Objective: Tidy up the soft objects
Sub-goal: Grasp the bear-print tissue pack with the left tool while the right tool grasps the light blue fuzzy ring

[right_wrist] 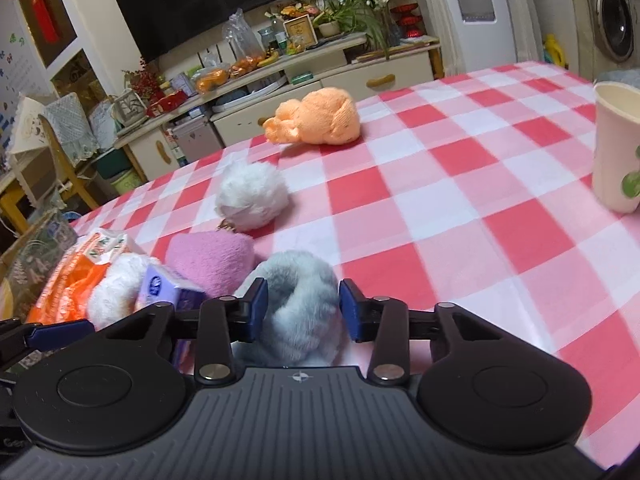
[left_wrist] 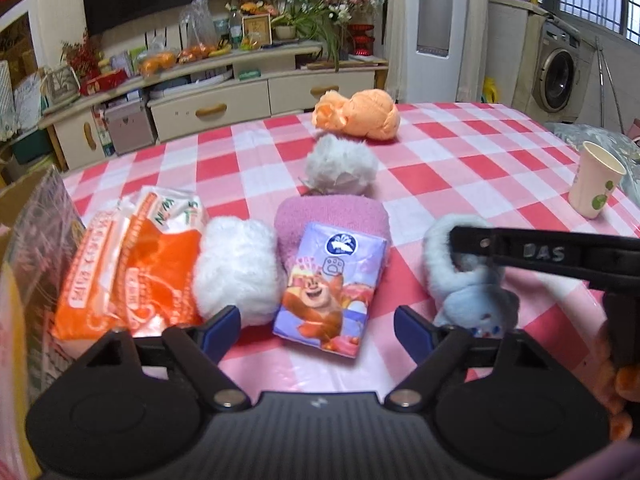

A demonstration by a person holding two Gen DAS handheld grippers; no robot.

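Note:
On the red-and-white checked tablecloth (left_wrist: 460, 168) lie a purple cartoon tissue pack (left_wrist: 328, 292) on a pink plush pad (left_wrist: 332, 216), a white fluffy ball (left_wrist: 236, 268), an orange-and-white packet (left_wrist: 132, 264), a grey-white pompom (left_wrist: 340, 164) and an orange cloth bundle (left_wrist: 360, 114). My left gripper (left_wrist: 316, 328) is open, just short of the tissue pack. My right gripper (right_wrist: 302, 310) has its jaws on either side of a pale blue fluffy toy (right_wrist: 300, 300); whether they press it is unclear. The same toy (left_wrist: 460, 276) shows under the right gripper's finger (left_wrist: 540, 252).
A paper cup (left_wrist: 596, 184) stands at the table's right side, also in the right wrist view (right_wrist: 616, 148). A box edge (left_wrist: 24, 208) rises at the left. Behind the table are a low cabinet (left_wrist: 224, 108) with clutter and a washing machine (left_wrist: 560, 76).

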